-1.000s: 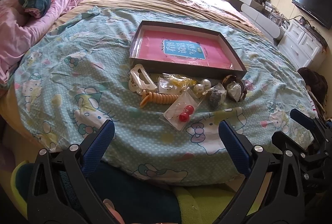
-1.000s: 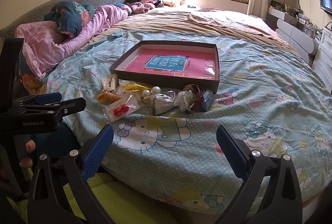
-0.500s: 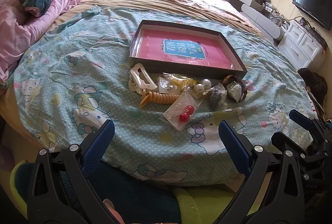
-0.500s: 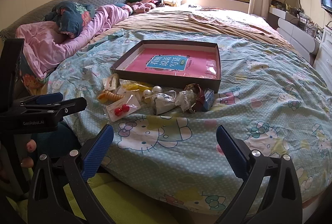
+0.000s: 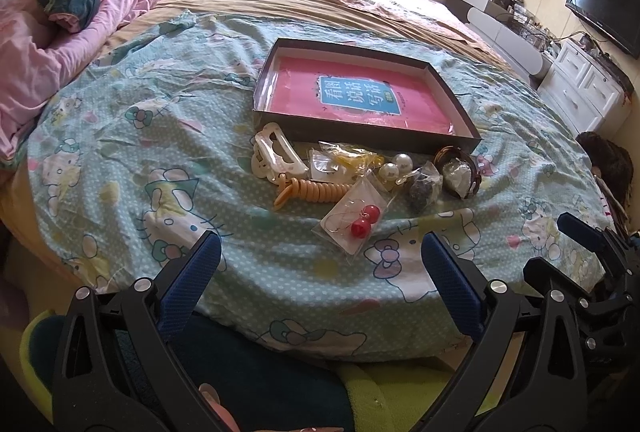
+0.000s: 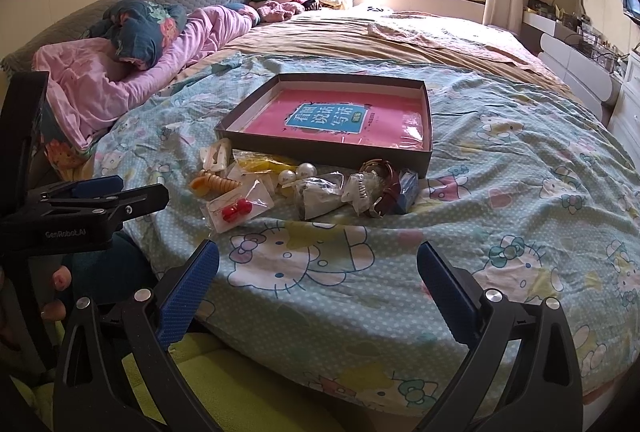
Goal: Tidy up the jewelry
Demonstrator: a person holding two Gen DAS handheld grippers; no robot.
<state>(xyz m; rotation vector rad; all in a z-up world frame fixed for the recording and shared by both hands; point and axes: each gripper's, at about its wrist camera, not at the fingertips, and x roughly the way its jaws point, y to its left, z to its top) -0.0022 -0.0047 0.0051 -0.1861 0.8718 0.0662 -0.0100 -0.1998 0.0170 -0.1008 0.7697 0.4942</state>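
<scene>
With both tools held wide open and empty at the bed's near edge, my left gripper [image 5: 320,272] and right gripper [image 6: 318,272] face the jewelry. Nearest lies a bagged pair of red ball earrings [image 5: 362,222], then an orange spiral hair tie [image 5: 308,190], a white hair claw [image 5: 276,150] and pearl earrings [image 5: 396,166]. Beyond sits the shallow box [image 5: 362,140] on the blue Hello Kitty bedsheet [image 5: 160,136].

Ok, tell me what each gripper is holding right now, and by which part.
Nothing. The left gripper and right gripper are both open and empty, short of the jewelry.
</scene>
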